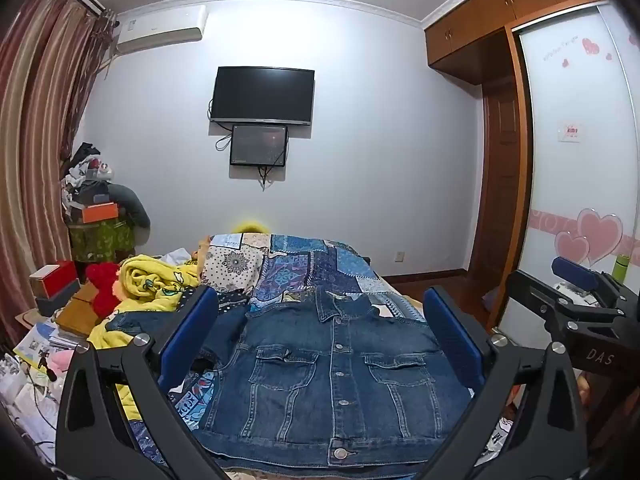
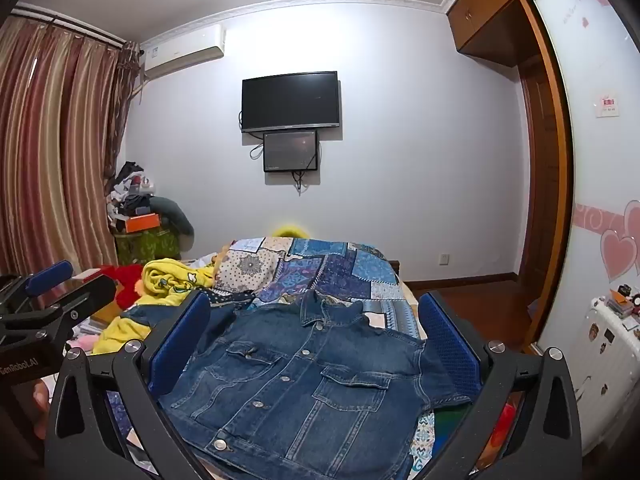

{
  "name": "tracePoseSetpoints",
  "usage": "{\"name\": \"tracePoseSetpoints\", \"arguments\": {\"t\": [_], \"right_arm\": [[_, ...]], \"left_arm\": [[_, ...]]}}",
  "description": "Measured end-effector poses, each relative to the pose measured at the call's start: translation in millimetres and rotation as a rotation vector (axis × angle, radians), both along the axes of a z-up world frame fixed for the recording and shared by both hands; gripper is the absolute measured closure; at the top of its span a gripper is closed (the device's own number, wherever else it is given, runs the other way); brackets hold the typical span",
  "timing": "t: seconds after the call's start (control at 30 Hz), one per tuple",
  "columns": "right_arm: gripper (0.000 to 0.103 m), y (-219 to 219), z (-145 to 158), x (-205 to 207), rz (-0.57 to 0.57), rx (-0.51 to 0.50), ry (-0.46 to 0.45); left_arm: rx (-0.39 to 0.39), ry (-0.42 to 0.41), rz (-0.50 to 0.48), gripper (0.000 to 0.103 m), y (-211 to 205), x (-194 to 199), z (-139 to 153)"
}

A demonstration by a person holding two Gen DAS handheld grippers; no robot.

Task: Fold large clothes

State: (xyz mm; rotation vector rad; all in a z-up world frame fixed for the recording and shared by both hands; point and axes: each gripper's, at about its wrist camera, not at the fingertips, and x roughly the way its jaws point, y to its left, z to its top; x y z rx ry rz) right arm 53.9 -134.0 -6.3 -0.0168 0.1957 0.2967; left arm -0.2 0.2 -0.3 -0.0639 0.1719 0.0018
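Note:
A dark blue denim jacket (image 1: 332,376) lies front side up and buttoned on the patchwork bedspread (image 1: 304,268), collar toward the far wall. Its left sleeve (image 1: 132,322) stretches out to the left. My left gripper (image 1: 320,340) is open above the jacket's near part, blue pads wide apart, holding nothing. My right gripper (image 2: 316,344) is open and empty too, above the same jacket (image 2: 304,384). Each gripper shows at the edge of the other's view: the right gripper (image 1: 588,284), the left gripper (image 2: 48,284).
A yellow blanket (image 1: 156,284) and a red plush (image 1: 104,284) lie on the bed's left side. Boxes and papers (image 1: 52,320) clutter the left. A TV (image 1: 262,96) hangs on the far wall. A wardrobe (image 1: 576,160) and a white suitcase (image 2: 600,368) stand at right.

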Motion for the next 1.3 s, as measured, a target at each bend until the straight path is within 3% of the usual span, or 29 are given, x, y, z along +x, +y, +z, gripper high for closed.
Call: {"name": "tracePoseSetpoints", "arguments": {"t": [1.3], "right_arm": [[0.000, -2, 4, -4, 0.004, 0.000, -0.007]], "left_arm": [[-0.014, 0.028, -0.010, 0.000, 4, 6, -1]]}}
